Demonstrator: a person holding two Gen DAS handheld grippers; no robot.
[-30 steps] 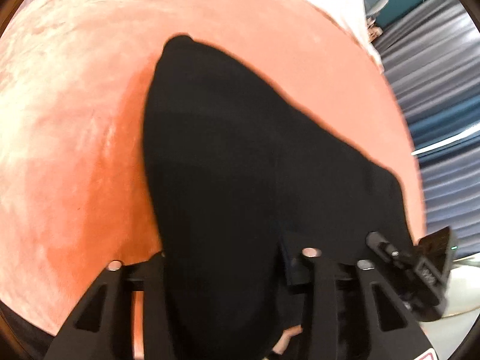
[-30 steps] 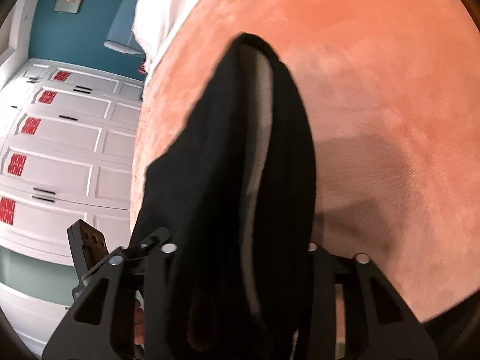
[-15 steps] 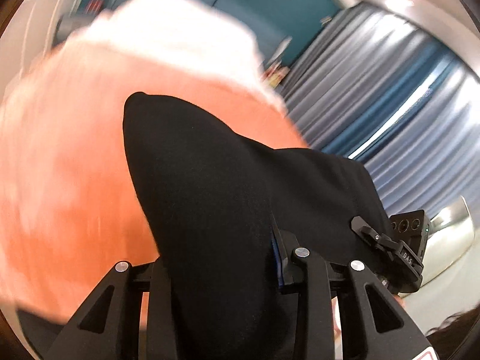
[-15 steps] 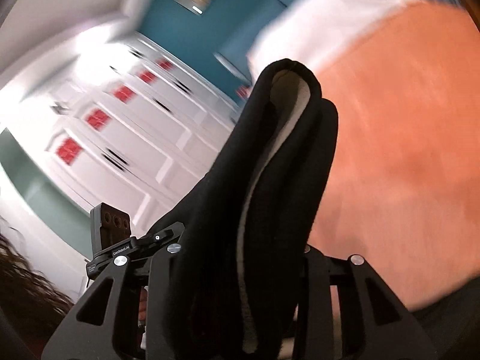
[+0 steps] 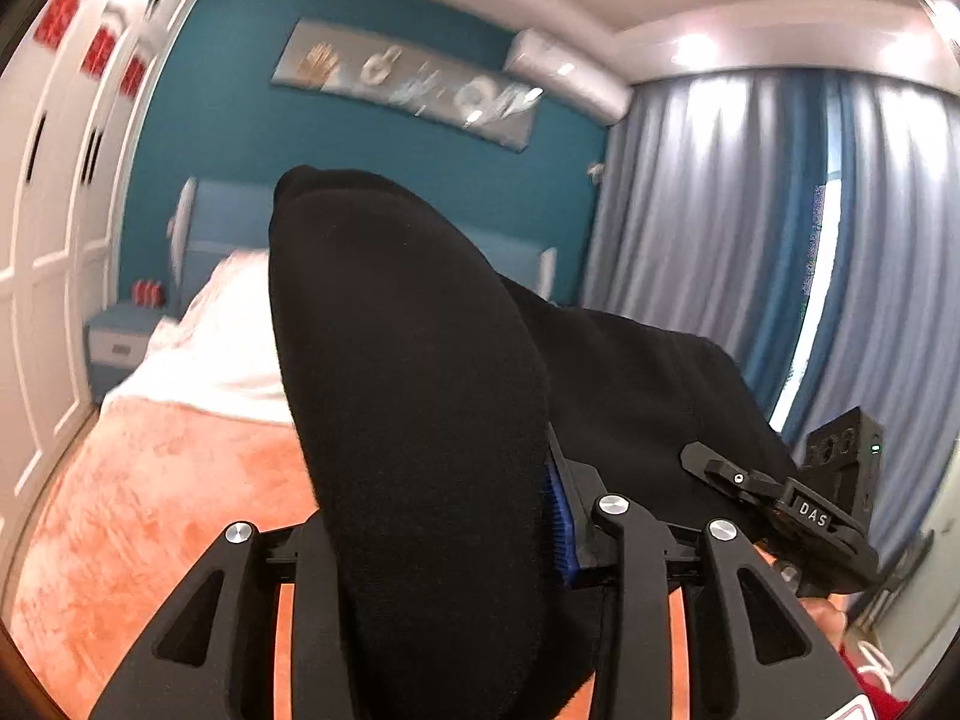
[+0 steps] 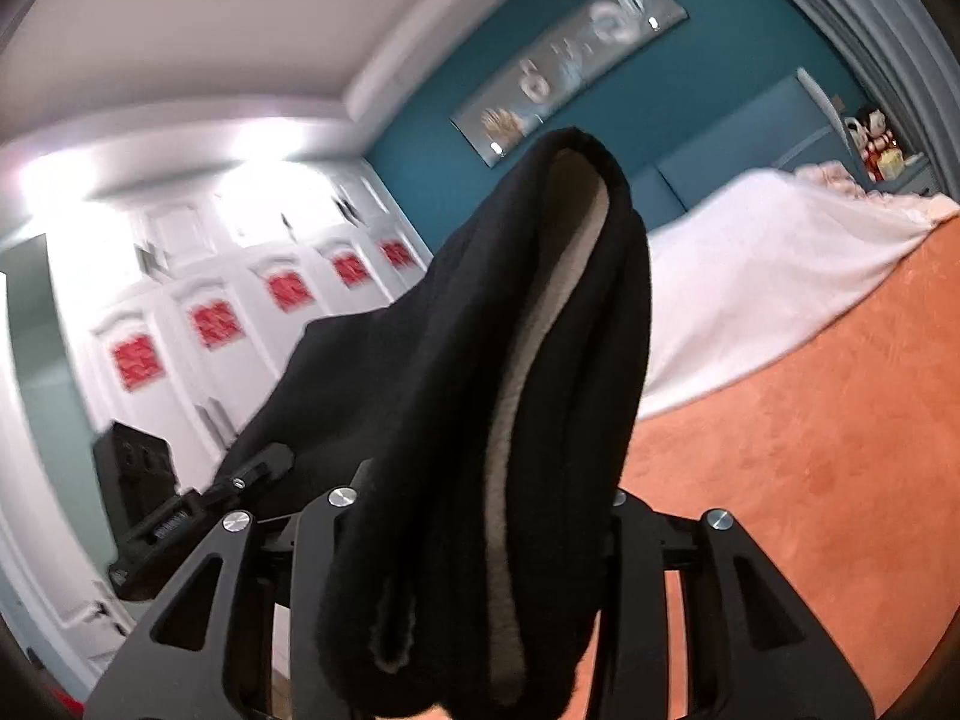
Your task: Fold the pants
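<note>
Pants (image 5: 420,420) hang in the air above orange bed (image 5: 150,510), bunched thick in both grips. Left gripper (image 5: 444,546): jaws part-open, just been opening a little, cloth clamped between. Right gripper (image 6: 474,540): same, pinching a doubled edge with pale lining showing. Fabric judged soft, fleecy, limp, moderately heavy; best held at edge corners, spread apart.
</note>
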